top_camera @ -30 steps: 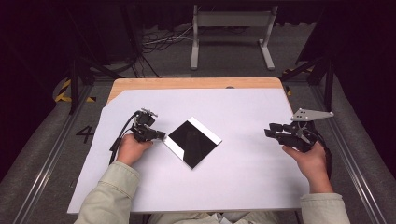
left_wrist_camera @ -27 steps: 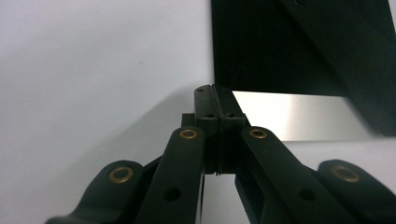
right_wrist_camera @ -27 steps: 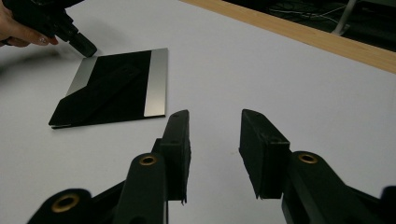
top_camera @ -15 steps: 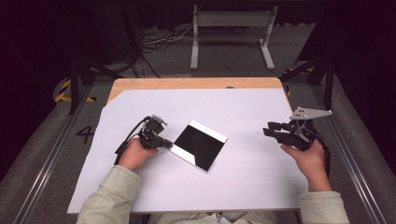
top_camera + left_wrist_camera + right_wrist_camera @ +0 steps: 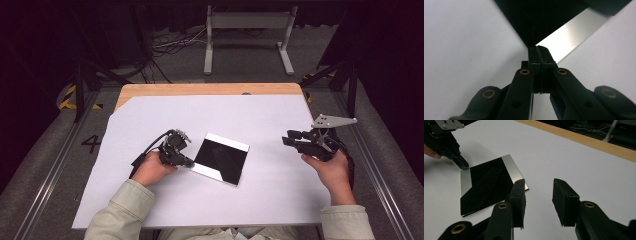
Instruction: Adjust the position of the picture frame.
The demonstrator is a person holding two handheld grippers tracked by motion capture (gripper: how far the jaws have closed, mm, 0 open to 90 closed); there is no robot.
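Black mirror-like plate flat, turned diagonal, corner touching left tongs

In the right gripper view, the right gripper is hovering over the white desk, its two black jaws standing apart with nothing between them. Beyond its left jaw a flat black panel with silvery strips along two edges is lying on the desk. At that panel's far left corner, the left gripper is pressing its closed tip down, a fingertip showing beside it. A wooden strip is running along the desk's far edge.
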